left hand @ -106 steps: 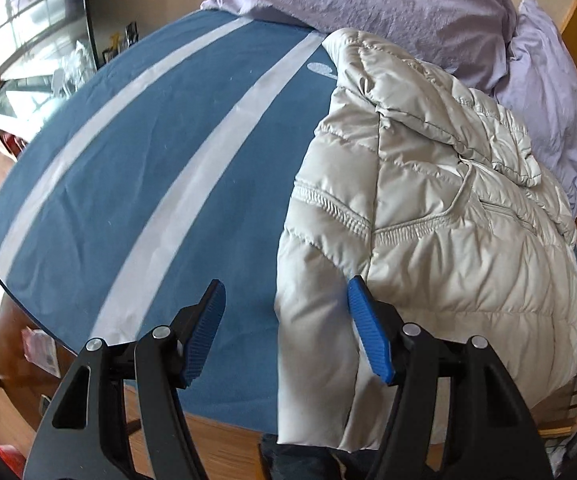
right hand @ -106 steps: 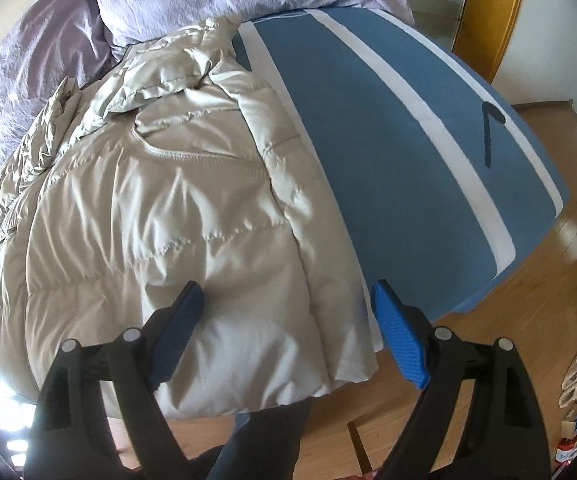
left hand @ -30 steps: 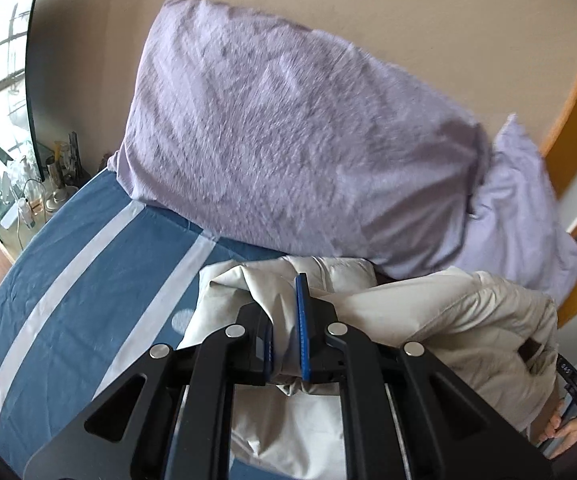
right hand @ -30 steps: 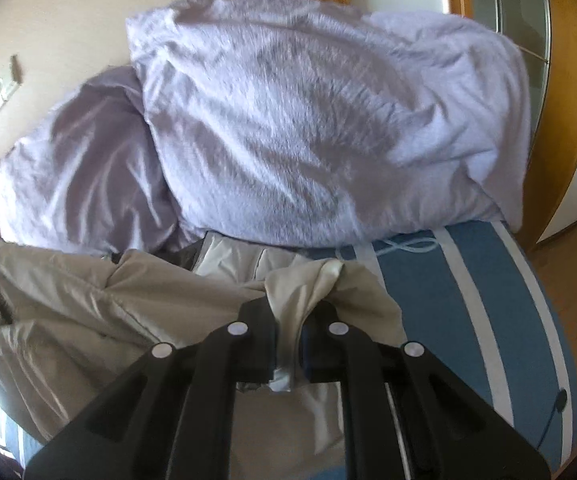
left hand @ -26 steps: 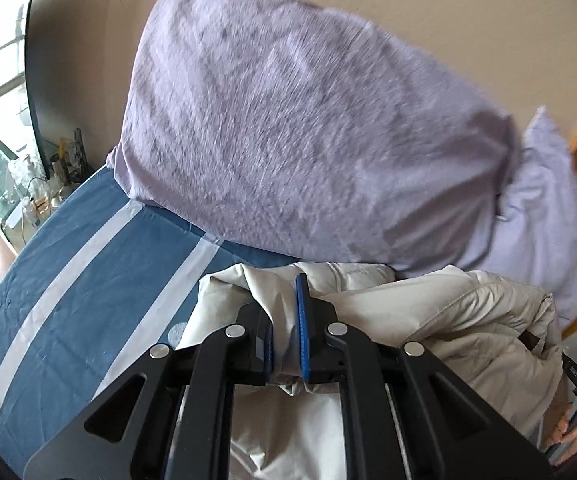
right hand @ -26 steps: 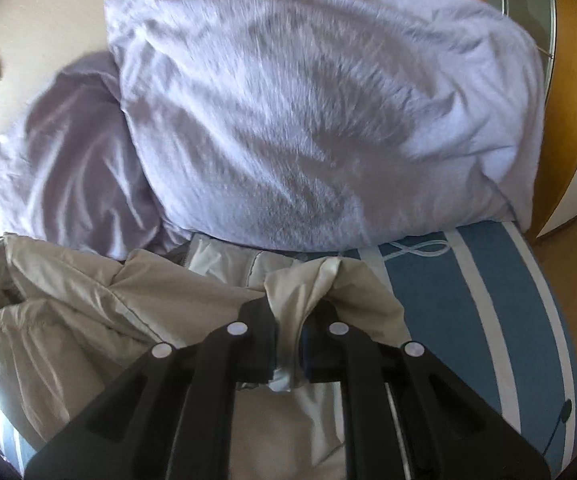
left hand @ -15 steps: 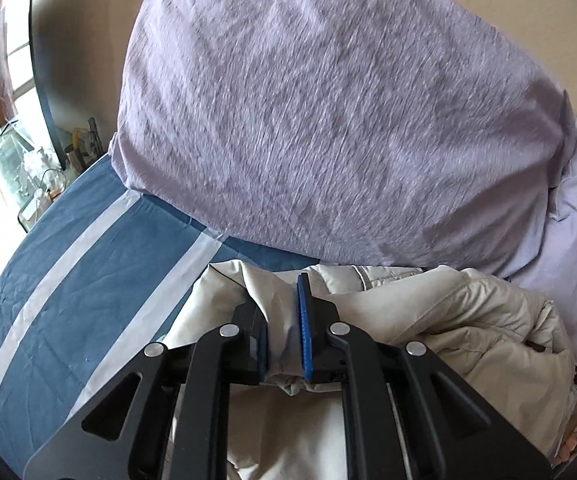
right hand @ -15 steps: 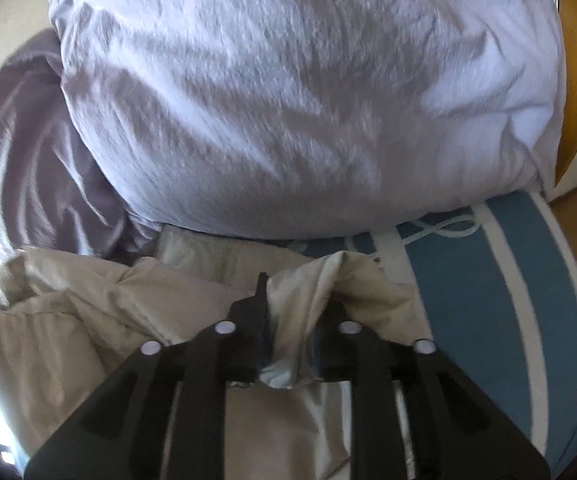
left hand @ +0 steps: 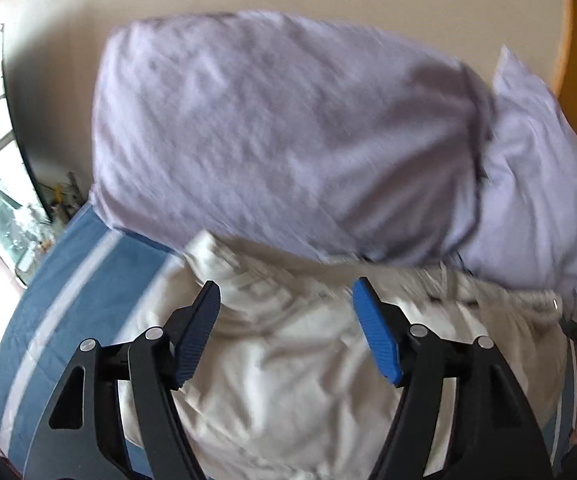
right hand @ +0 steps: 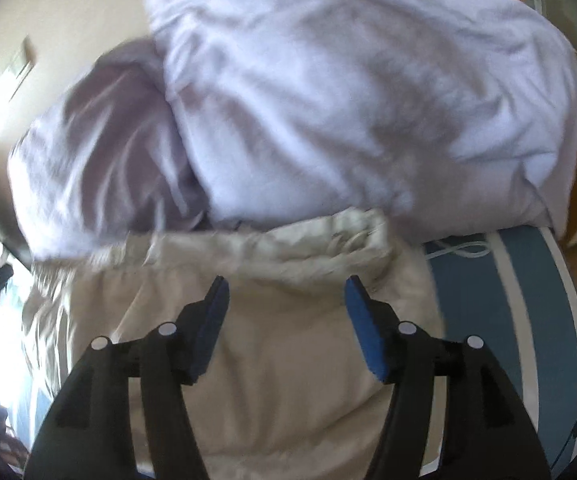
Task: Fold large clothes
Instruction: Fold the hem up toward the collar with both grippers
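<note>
Both tongs, left [left hand: 286, 334] and right [right hand: 286, 326], opening, empty, above beige jacket [left hand: 288, 380] on blue striped bed [left hand: 64, 280], lilac pillows [left hand: 280, 136] against wall.

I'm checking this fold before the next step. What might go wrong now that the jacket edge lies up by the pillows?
The puffy beige jacket may spring back open, since both the left gripper and right gripper are opening with nothing pinched. Its folded edge butts against the lilac pillows, so it may bunch there. The blur hides whether the layers line up.
</note>
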Available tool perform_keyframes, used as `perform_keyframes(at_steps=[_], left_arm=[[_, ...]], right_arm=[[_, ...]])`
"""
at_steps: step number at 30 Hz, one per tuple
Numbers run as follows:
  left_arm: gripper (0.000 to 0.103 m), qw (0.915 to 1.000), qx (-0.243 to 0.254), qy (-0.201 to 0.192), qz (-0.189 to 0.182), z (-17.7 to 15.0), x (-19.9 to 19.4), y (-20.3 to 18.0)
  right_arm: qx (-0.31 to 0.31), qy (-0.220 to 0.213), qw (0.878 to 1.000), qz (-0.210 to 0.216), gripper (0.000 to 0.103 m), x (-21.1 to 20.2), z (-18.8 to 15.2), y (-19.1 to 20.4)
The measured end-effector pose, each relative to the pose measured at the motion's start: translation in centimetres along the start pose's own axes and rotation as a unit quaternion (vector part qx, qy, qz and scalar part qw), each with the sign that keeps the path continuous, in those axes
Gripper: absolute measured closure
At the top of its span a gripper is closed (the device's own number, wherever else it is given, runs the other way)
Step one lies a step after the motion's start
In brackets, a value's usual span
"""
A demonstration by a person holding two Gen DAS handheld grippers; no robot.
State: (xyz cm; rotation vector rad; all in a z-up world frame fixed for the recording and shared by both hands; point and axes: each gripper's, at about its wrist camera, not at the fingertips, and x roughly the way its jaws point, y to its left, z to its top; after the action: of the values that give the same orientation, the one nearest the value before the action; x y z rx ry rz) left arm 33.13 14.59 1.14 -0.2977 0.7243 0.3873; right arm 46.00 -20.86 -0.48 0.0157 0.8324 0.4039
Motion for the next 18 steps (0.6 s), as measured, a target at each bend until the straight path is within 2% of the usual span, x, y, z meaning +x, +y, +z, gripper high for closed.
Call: perform_keyframes(at_steps=[8, 12, 18], left_arm=[[0.033, 0.9989, 0.009, 0.044, -0.015, -3.9, 2.4, -3.1], [0.033, 0.999, 0.018, 0.041, 0.002, -4.8, 3.2, -3.7], [0.026, 0.9985, 0.032, 0.025, 0.036, -5.7, 4.9, -4.4]], right_arm=[[-0.054, 0.042, 0.998, 0.008, 0.043, 2.6, -2.6, 4.3], [-0.059, 0.053, 0.997, -0.004, 0.043, 4.2, -3.2, 5.0], [-0.063, 0.056, 0.996, -0.036, 0.041, 6.8, -4.1, 5.2]])
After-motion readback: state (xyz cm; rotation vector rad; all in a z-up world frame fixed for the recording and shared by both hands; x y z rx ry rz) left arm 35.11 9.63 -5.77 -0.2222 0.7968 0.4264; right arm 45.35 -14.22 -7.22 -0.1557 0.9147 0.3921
